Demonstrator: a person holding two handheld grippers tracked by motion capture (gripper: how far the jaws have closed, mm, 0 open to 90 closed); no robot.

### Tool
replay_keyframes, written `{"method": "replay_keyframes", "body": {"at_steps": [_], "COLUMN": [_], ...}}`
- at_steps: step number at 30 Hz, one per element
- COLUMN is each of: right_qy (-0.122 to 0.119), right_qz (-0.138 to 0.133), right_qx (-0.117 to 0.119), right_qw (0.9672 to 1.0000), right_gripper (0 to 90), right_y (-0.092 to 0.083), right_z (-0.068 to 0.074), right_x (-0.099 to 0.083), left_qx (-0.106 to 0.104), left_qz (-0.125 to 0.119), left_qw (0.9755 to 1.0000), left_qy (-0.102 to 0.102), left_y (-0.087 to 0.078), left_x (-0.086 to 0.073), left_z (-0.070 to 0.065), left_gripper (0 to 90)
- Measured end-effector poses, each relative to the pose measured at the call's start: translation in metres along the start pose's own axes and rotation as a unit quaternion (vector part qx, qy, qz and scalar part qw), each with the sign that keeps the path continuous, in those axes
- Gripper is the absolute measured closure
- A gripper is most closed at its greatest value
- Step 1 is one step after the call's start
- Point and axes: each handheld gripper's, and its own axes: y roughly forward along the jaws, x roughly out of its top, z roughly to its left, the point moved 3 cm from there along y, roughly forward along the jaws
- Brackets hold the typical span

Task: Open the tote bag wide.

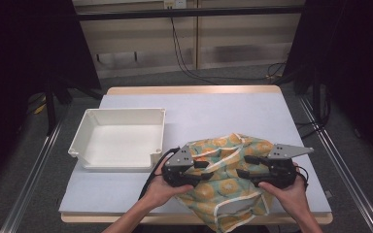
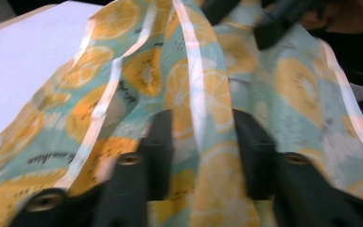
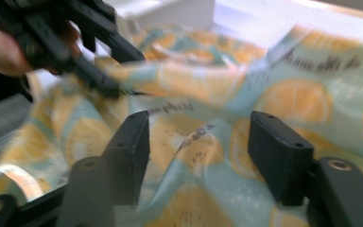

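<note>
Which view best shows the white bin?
High view: the white bin sits whole on the table, left of the fruit-print cloth. Right gripper view catches a blurred corner behind the cloth.

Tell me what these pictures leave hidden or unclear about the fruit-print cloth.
- High view: the fruit-print cloth's near edge hangs past the table edge, cut off by the frame.
- Left gripper view: a fold lies between the left tool's jaws; blur hides whether they pinch it.
- Right gripper view: the printed lettering is too blurred to read.
</note>
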Motion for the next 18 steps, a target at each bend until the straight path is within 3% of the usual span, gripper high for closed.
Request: {"method": "replay_keyframes", "body": {"at_steps": [1,4,5,6,8,9,10,11,14,18], "right_qy": [0.002,0.004,0.004,0.002,0.001,0.001,0.001,-0.006,-0.012,-0.013], "right_qz": [0.008,0.016,0.016,0.019,0.033,0.033,0.036,0.041,0.028,0.001], "right_qx": [-0.004,-0.007,-0.007,-0.005,-0.003,-0.003,0.002,0.003,0.018,0.039], "right_qw": [1.0000,0.9998,0.9998,0.9998,0.9995,0.9995,0.9994,0.9991,0.9994,0.9992], "right_gripper": [37.0,40.4,40.4,45.8,67.2,67.2,74.4,87.1,90.0,90.0], "right_y": [0.004,0.009,0.009,0.012,0.020,0.020,0.021,0.022,0.014,0.001], "right_z": [-0.002,-0.006,-0.006,-0.007,-0.007,-0.007,-0.006,-0.004,0.002,0.008], "right_x": [-0.003,-0.004,-0.004,-0.004,-0.006,-0.006,-0.006,-0.008,-0.007,-0.006], "left_qx": [-0.008,-0.014,-0.014,-0.017,-0.012,-0.012,-0.008,-0.007,0.010,0.019], "left_qz": [-0.007,-0.027,-0.027,-0.032,-0.044,-0.044,-0.043,-0.044,-0.050,-0.051], "left_qw": [0.9999,0.9988,0.9988,0.9984,0.9968,0.9968,0.9964,0.9956,0.9934,0.9914], "left_qy": [-0.011,-0.038,-0.038,-0.044,-0.066,-0.066,-0.073,-0.082,-0.103,-0.119], "left_y": [-0.001,-0.012,-0.012,-0.014,-0.019,-0.019,-0.021,-0.022,-0.027,-0.029], "left_x": [0.000,0.005,0.005,0.007,0.011,0.011,0.013,0.014,0.021,0.025], "left_z": [0.003,0.015,0.015,0.018,0.031,0.031,0.037,0.042,0.060,0.070], "left_gripper": [79.3,84.8,85.9,85.9,88.0,88.2,88.2,88.7,89.1,89.2]}}
